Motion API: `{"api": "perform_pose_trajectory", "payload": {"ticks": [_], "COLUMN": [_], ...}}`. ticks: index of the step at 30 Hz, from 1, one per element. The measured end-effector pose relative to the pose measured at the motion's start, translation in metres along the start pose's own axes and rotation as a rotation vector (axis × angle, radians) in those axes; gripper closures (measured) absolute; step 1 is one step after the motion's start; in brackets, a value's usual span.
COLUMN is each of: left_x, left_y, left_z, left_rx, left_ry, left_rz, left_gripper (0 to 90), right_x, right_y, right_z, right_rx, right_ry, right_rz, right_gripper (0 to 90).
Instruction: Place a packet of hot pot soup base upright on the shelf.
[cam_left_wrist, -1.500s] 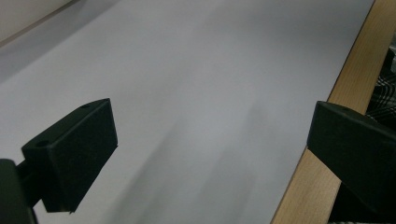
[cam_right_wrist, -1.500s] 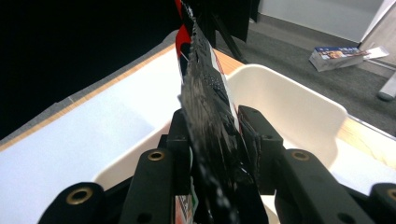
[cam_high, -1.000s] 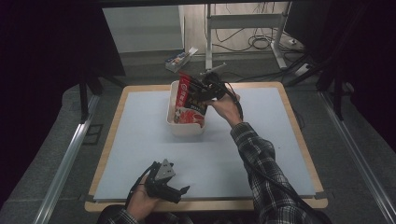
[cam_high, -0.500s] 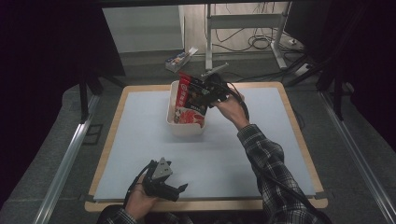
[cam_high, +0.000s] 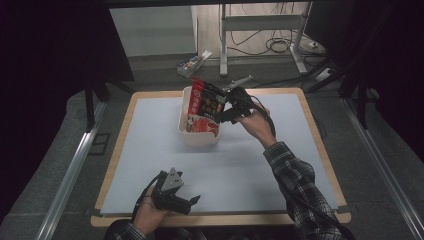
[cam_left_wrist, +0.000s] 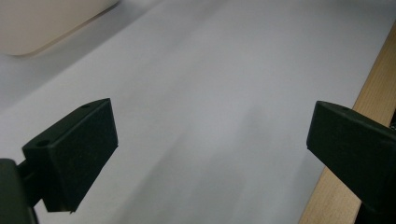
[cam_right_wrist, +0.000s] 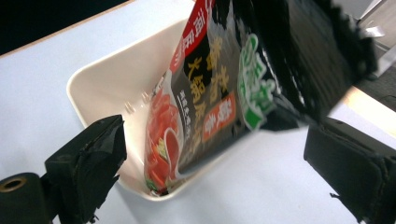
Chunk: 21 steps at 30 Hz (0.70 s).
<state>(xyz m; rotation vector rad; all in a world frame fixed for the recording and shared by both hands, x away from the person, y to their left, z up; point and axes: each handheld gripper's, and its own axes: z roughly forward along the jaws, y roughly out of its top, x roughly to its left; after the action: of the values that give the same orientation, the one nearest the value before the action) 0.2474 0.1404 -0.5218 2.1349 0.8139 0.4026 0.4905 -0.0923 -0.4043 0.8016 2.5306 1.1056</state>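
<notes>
Pale blue-grey sheet covers the desk (cam_high: 150, 150), wooden rim showing at the edges. White tray (cam_high: 186, 136) sits toward the far middle of it. Red-and-black noodle packet (cam_high: 206, 102) stands tilted in the tray, its lower end down inside and its top sticking up over the rim, leaning against the tray wall as far as I can tell. My right tongs (cam_high: 226, 111) are just beside the packet's top. Their jaws have just been opening and now stand wide, pads off the wrapper in the right gripper view, with the packet (cam_right_wrist: 219, 93) between them. My left tongs (cam_high: 192, 201) rest near the front edge, wide apart with nothing in them.

Risk: the packet is unsupported and leaning, so it could slide or flop over the rim. A jaw catching the wrapper as I pull back could also drag it out or tip the light tray.
</notes>
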Motion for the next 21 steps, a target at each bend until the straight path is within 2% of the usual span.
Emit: {"api": "perform_pose_trajectory", "payload": {"ticks": [13,21], "left_x": [0.002,0.002], "left_y": [0.001,-0.001], "left_z": [-0.003,-0.001], "left_rx": [-0.005,-0.008], "left_ry": [0.018,0.010], "left_rz": [0.000,-0.008], "left_gripper": [1.6,1.5], "right_x": [0.004,0.003], "right_y": [-0.019,-0.035], "right_z": [-0.021,-0.046], "right_rx": [0.003,-0.007], "right_ry": [-0.001,-0.013], "right_rz": [-0.007,0.001], "right_gripper": [4.3,0.6]}}
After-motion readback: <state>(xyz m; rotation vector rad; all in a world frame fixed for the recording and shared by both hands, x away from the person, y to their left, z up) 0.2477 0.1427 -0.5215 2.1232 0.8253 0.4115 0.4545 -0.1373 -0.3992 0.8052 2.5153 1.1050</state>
